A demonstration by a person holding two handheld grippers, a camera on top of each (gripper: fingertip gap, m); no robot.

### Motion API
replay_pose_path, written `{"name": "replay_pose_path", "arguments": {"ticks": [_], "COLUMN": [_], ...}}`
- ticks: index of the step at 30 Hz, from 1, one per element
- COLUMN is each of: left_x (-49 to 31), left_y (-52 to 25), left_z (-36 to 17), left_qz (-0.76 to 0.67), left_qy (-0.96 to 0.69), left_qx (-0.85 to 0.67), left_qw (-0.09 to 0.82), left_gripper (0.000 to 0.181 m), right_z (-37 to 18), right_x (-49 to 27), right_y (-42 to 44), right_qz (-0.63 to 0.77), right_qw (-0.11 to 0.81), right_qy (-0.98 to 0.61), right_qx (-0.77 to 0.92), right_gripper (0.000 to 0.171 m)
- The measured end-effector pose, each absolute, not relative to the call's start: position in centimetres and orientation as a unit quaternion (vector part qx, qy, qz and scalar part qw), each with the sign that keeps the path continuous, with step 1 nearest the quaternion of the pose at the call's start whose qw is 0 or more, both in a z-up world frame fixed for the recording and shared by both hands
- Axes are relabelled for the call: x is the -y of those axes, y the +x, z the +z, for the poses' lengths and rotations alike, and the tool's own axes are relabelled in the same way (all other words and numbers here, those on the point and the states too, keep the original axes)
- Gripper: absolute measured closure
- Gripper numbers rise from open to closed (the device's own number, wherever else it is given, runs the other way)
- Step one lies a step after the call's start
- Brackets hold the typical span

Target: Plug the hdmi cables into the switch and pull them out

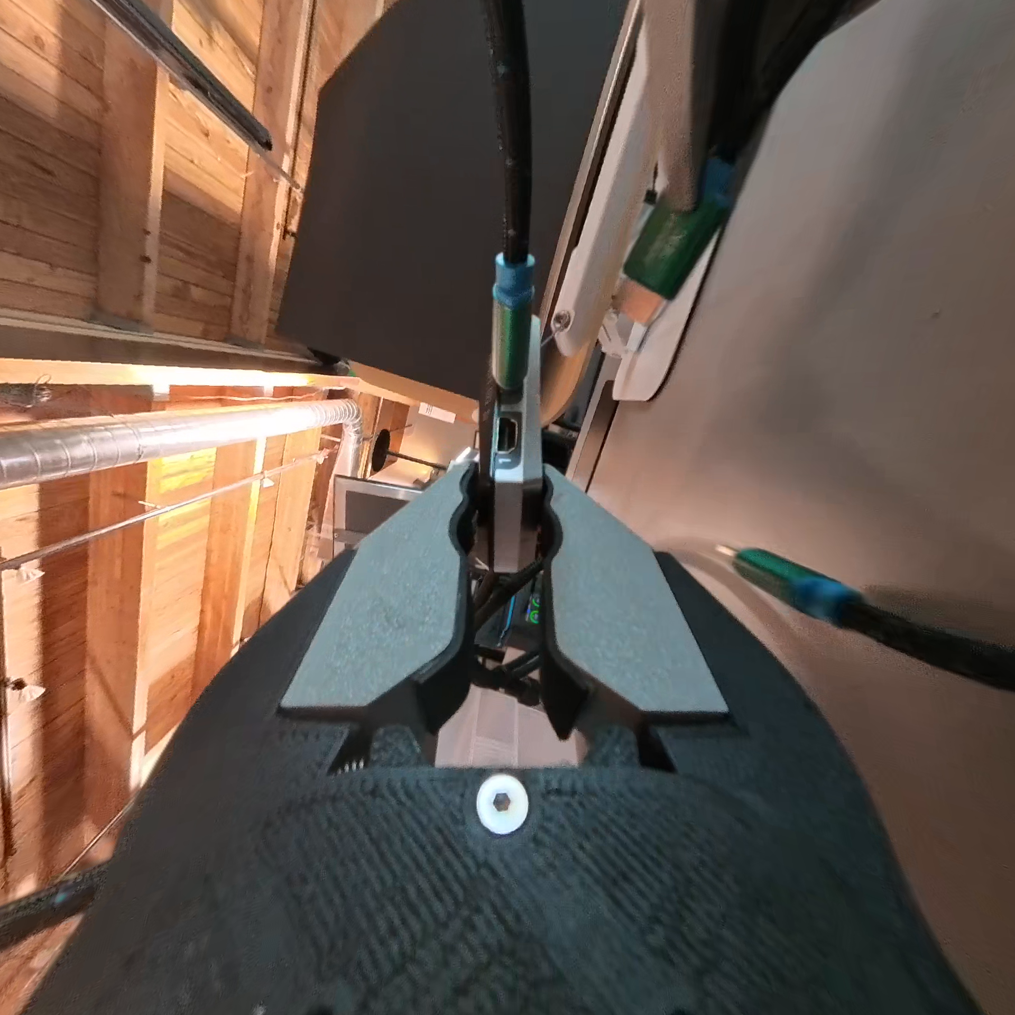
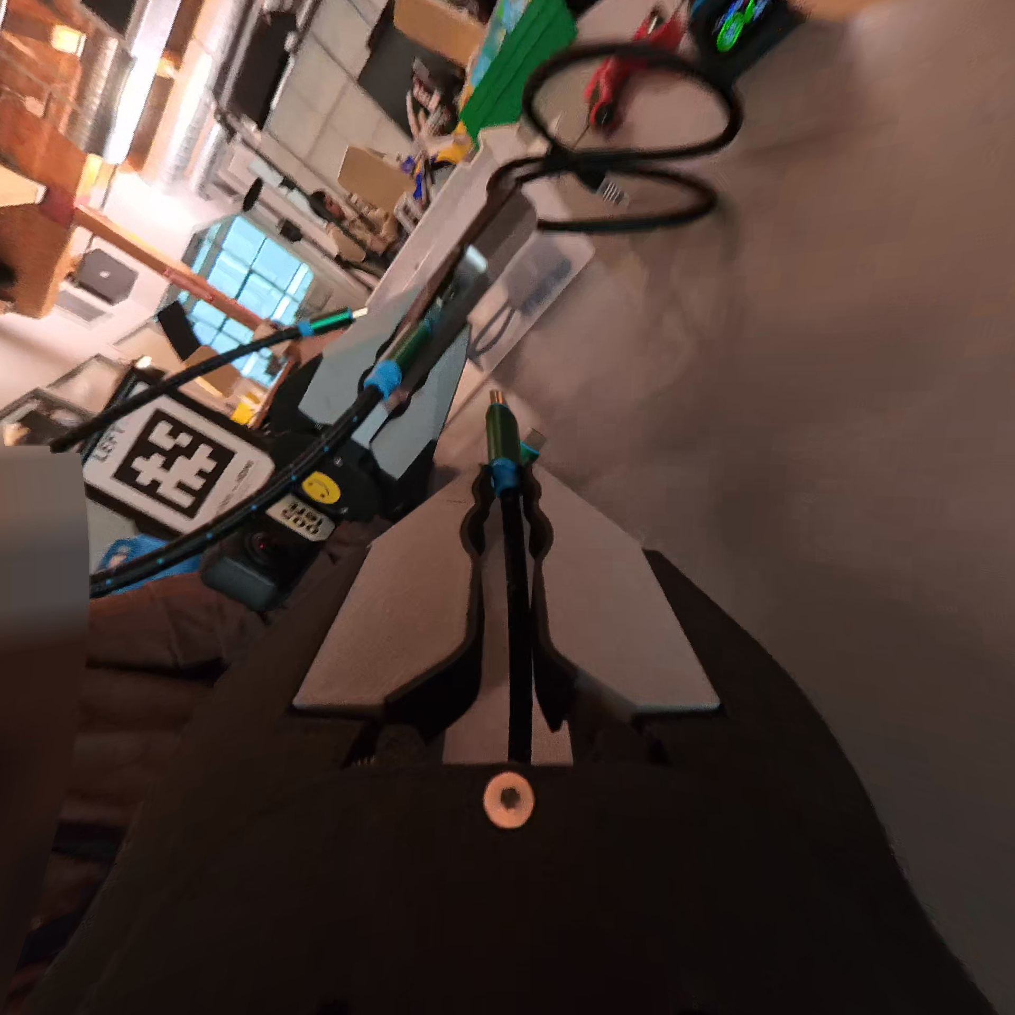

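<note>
My left gripper (image 1: 508, 483) is shut on a grey HDMI switch (image 1: 512, 494) and holds it up off the table. One green HDMI plug with a blue collar (image 1: 511, 324) sits in the switch's far port. The port next to it (image 1: 508, 436) is empty. My right gripper (image 2: 508, 478) is shut on a black cable just behind a second green plug (image 2: 502, 434), a short way from the switch (image 2: 439, 307). This held plug also shows in the left wrist view (image 1: 673, 247). A third green plug (image 1: 769, 571) hangs loose nearby.
A pale tabletop (image 2: 824, 439) fills the right side. Coiled black cables (image 2: 631, 137), a red object (image 2: 609, 82), a green box (image 2: 511, 71) and a clear packet (image 2: 538, 285) lie at its far end. A dark panel (image 1: 412, 192) stands behind the switch. Some 9 cm of space lies between my two pairs of fingers.
</note>
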State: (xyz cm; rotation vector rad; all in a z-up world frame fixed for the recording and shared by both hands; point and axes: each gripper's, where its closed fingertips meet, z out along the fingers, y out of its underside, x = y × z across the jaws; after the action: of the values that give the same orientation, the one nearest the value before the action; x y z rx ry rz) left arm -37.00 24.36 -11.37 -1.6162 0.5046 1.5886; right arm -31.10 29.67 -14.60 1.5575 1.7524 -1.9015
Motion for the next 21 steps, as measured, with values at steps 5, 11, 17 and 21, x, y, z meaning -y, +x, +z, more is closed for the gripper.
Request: {"name": "replay_pose_path", "arguments": {"ticks": [5,11,17,21], "left_x": [-24.3,-24.3,-25.0,-25.2], "left_y": [-37.3,-37.4,-36.1,-35.8], "left_z": [-11.3,-10.7,-10.3,-10.4], "left_qz": [0.635,0.66,0.682,0.692], "left_qy": [-0.634,-0.615,-0.585,-0.576], "left_qx": [-0.197,-0.2,-0.235,-0.248], "left_qw": [0.394,0.384,0.37,0.357], "left_gripper": [0.164,0.164,0.164,0.164], "right_z": [-14.5,-13.3,-12.8,-12.7], "right_x": [-26.3,-24.7,-24.1,-24.2], "right_y": [-29.8,-29.6,-29.8,-29.7], "right_qz": [-0.647,-0.687,-0.716,-0.724], "right_qw": [0.179,0.26,0.325,0.366], "right_qy": [0.486,0.475,0.467,0.459], "right_qx": [-0.559,-0.484,-0.405,-0.362], "right_gripper": [0.163,0.163,0.162,0.163]}}
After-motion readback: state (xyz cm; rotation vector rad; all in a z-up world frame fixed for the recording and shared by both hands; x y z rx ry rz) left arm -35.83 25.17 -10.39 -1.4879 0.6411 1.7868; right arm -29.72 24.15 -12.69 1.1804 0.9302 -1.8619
